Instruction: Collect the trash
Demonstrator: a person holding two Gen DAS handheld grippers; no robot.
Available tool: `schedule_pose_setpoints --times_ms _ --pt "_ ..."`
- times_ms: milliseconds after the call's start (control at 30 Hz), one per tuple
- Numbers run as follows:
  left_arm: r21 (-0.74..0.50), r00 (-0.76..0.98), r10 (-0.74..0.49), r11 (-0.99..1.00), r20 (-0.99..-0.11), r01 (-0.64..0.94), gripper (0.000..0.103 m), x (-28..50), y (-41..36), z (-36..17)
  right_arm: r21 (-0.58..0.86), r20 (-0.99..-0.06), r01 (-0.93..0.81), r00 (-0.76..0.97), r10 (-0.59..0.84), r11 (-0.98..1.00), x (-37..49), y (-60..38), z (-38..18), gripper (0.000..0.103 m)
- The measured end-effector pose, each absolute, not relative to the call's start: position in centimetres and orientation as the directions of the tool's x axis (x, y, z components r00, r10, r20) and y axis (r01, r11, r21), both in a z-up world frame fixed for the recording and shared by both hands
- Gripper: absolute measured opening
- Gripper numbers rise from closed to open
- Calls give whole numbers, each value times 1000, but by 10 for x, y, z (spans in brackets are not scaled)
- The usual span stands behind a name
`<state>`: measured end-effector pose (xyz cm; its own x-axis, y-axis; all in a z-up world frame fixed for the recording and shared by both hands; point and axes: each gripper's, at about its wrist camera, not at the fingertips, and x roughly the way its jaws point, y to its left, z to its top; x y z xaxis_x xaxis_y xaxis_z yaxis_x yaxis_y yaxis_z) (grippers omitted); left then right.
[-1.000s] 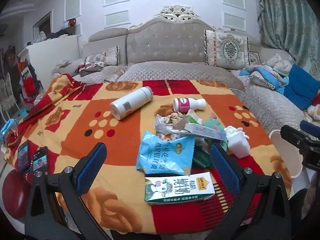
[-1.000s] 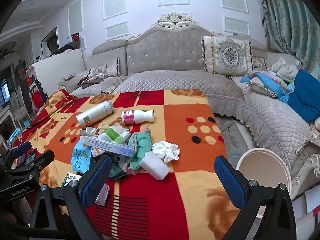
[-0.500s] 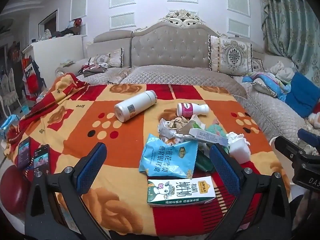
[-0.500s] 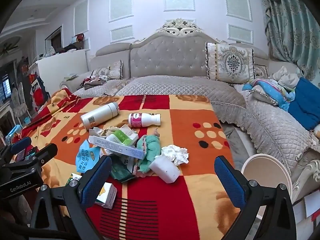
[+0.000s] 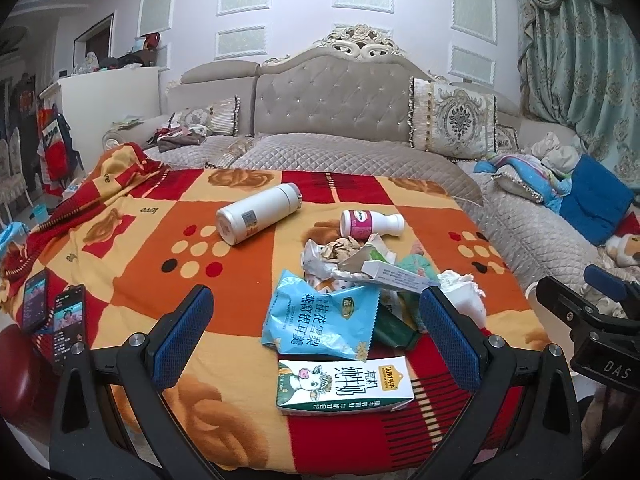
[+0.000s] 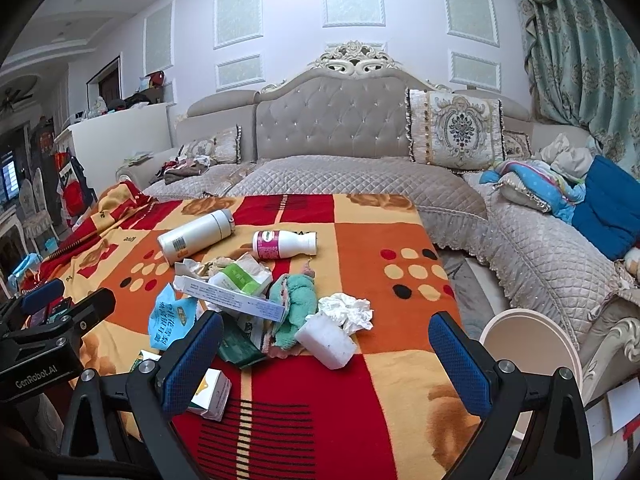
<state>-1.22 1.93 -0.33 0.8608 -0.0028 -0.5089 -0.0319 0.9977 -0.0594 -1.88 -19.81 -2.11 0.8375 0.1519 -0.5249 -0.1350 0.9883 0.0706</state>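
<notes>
Nothing collected yet: milk carton [image 5: 344, 386], snack bag [image 5: 322, 320], tissue [image 6: 346, 310] lie on blanket [image 5: 132, 280]. Left tongs [image 5: 316, 344], right tongs [image 6: 326, 356] both spread, empty; bin [image 6: 532, 344] waits.

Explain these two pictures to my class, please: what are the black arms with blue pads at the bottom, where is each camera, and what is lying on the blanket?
There is no robot here. A person holds a hand-held gripper in each hand, and each one carries a wide-angle camera looking forward along its two fingers.

The left camera's view shows the left hand-held gripper, with its blue-padded fingers spread wide. The right camera's view shows the right hand-held gripper, equally open. Neither holds anything.

Both look over a patterned blanket with litter on it: a milk carton, a blue snack bag, a long thin box, a crumpled tissue, a white cup on its side, a green cloth, a pink-labelled bottle and a white flask. Two phones lie at the left edge. A round white bin stands to the right of the blanket.
</notes>
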Motion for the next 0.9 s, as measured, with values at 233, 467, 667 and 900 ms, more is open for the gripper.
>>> schedule_pose_setpoints --times_ms 233,467,667,900 --pt "-71 870 -11 997 -493 -27 102 -16 19 0 73 -512 -133 845 151 988 -21 -198 -19 102" --pt "-71 871 -13 997 -491 -25 102 -16 18 0 73 -511 -133 846 151 988 -21 -199 -18 102" --pt "-72 872 -18 997 -489 -20 102 -16 16 0 77 -509 -132 847 152 988 -22 -199 -17 102" --pt "-72 873 -19 997 -488 -19 102 -16 14 0 83 -512 -131 845 155 988 -21 -200 -18 102"
